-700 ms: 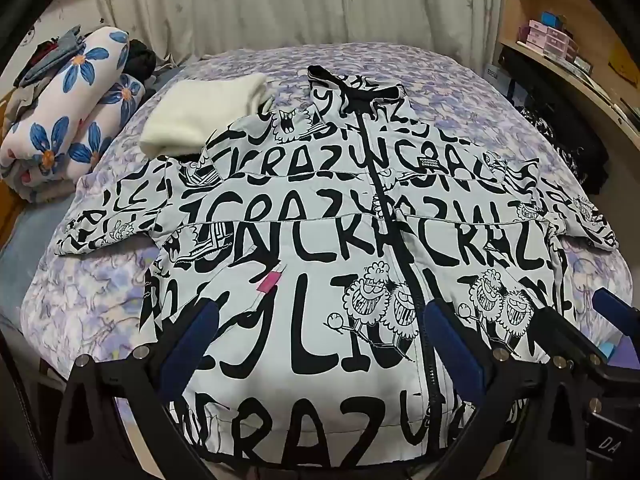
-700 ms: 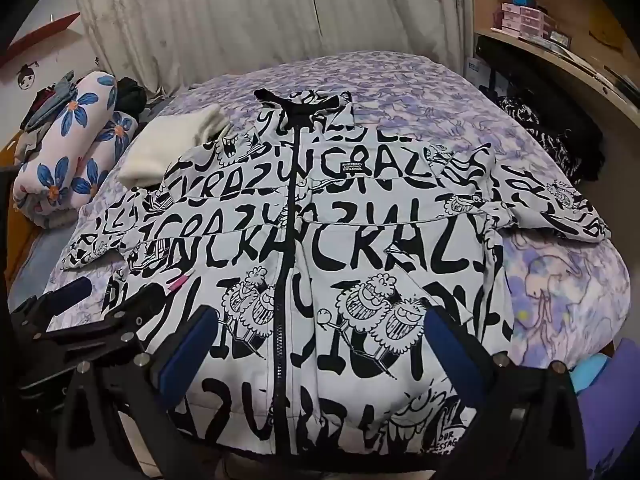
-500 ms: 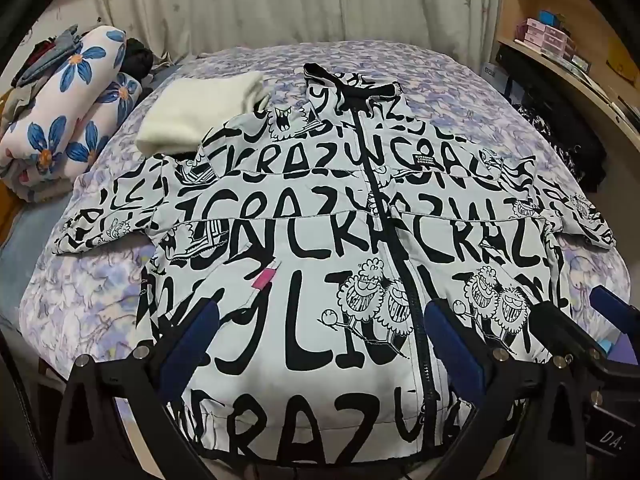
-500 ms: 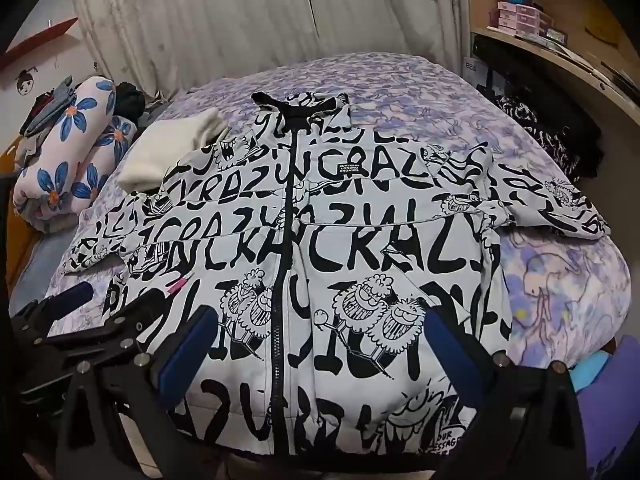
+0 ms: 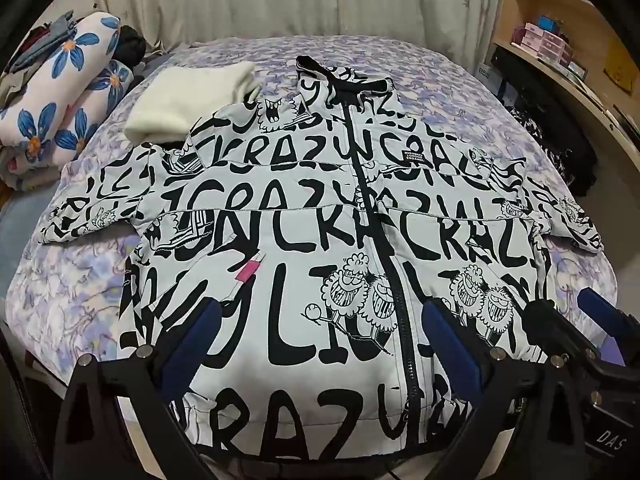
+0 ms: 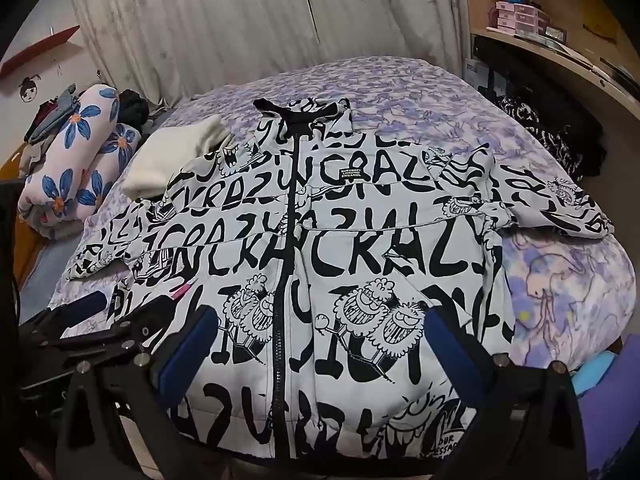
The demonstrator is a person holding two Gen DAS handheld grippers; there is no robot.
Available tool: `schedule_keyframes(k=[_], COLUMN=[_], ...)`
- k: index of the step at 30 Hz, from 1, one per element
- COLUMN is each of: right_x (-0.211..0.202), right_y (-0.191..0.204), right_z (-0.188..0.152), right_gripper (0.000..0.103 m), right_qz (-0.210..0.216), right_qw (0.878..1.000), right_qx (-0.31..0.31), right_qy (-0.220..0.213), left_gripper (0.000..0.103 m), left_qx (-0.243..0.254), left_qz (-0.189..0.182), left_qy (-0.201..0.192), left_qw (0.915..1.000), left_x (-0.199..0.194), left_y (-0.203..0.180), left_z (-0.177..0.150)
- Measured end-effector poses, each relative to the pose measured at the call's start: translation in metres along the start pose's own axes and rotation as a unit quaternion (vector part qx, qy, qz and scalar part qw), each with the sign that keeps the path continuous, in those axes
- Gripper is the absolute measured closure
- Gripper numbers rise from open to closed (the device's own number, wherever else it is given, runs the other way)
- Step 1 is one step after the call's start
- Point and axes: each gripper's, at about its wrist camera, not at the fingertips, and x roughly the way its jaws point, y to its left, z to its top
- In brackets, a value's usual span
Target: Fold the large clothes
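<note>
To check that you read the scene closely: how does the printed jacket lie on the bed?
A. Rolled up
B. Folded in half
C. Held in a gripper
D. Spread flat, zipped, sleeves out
D: the jacket lies spread on the bed, zip closed, sleeves out sideways.

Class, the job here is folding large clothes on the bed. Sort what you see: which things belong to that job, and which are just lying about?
Belongs to the job:
printed jacket, spread flat, zipped
left gripper, open
right gripper, open
bed

Just lying about:
cream folded cloth
flowered bedding roll
shelf boxes
curtain
</note>
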Motion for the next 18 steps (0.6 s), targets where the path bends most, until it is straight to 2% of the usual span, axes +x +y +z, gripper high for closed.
schedule_keyframes(k=[13, 18], right_x=[0.0022, 0.0024], right_y=[0.0002, 0.001], right_z=[-0.0036, -0.0039], right_gripper=[0.0, 0.0], right_qz=[0.01, 0.011], right_qw=[1.0, 1.0], right_qx=[0.0, 0.0], right_qy=[0.001, 0.001], left_gripper=[0.016, 0.016], left_qx=[0.0, 0.0], left_qz=[-0.004, -0.002], left_qy=[-0.002, -0.006], left_qw=[1.0, 1.0], left_x=[-0.0044, -0.0057], left_y=[-0.0018, -0.0043], left_z=[-0.0053, -0.0051])
